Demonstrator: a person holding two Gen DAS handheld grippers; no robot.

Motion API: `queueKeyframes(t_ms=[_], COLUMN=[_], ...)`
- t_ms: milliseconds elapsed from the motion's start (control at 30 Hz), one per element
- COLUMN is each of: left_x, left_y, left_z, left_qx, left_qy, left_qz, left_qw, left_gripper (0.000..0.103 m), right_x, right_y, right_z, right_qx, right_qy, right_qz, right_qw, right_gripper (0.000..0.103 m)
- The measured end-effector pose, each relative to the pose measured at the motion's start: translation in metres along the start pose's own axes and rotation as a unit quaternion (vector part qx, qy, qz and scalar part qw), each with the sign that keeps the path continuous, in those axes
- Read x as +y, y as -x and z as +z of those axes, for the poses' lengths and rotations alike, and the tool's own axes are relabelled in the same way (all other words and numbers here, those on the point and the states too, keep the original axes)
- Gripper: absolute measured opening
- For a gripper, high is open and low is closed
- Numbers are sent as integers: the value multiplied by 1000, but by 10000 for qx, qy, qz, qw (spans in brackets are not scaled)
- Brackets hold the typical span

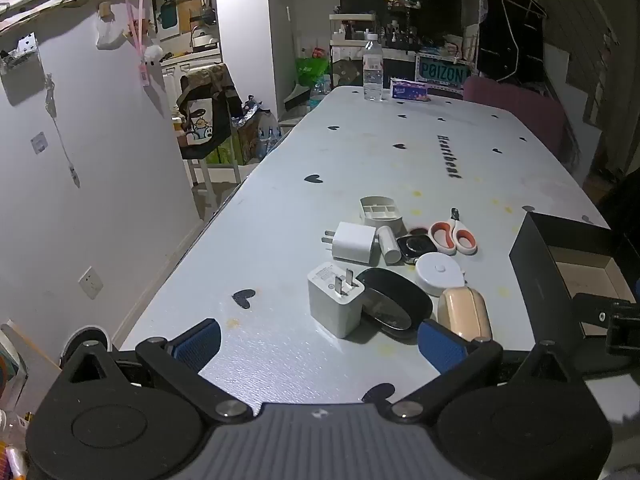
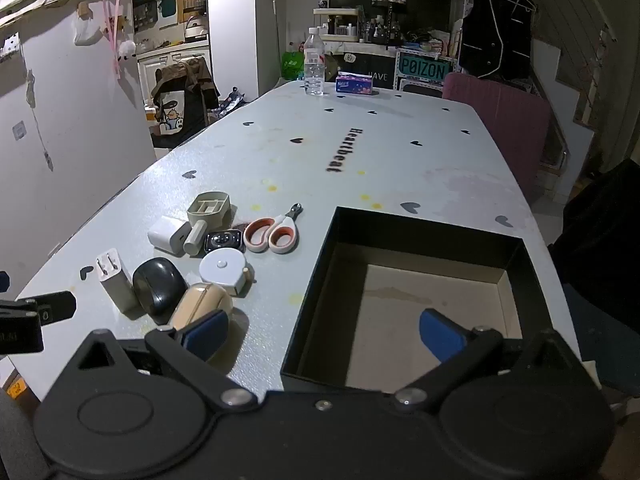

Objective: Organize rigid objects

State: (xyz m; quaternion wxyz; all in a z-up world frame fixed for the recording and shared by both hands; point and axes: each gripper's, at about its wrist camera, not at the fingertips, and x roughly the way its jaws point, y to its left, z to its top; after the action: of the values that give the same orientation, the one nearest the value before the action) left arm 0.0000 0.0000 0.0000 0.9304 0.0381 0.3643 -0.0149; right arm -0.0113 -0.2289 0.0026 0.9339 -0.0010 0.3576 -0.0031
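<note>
A cluster of small objects lies on the table: two white plug chargers (image 1: 335,305) (image 1: 354,242), a black oval case (image 1: 394,305), a beige case (image 1: 464,312), a white round tape measure (image 1: 438,273), a smartwatch (image 1: 416,247), orange-white scissors (image 1: 454,236), a white cylinder (image 1: 389,243) and a beige compartment holder (image 1: 380,210). An open black box (image 2: 416,292), empty, stands right of them. My left gripper (image 1: 320,344) is open and empty just before the near charger. My right gripper (image 2: 324,336) is open and empty over the box's near left corner, its left finger next to the beige case (image 2: 202,306).
A water bottle (image 1: 373,68) and a tissue pack (image 1: 410,90) stand at the table's far end. A pink chair (image 2: 500,120) is at the far right. The wall runs along the table's left edge.
</note>
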Motion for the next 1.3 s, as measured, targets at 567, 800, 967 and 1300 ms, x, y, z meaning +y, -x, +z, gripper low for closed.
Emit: queueKeyframes(t_ms=[567, 800, 967, 1300], left_x=[0, -1, -1, -1], left_y=[0, 1, 1, 1], left_z=[0, 0, 0, 0], left_qx=[-1, -9, -10, -9], left_qy=[42, 33, 31, 27], left_qz=[-56, -60, -63, -59], left_qw=[10000, 10000, 10000, 10000], left_gripper=[103, 103, 103, 103], right_x=[1, 1, 1, 1], right_y=[0, -1, -1, -1], right_z=[-1, -1, -1, 0], right_qx=[19, 20, 25, 30], right_qy=[14, 15, 14, 15], right_qz=[-13, -12, -17, -17], right_qw=[10000, 10000, 10000, 10000], right_gripper=[103, 103, 103, 103])
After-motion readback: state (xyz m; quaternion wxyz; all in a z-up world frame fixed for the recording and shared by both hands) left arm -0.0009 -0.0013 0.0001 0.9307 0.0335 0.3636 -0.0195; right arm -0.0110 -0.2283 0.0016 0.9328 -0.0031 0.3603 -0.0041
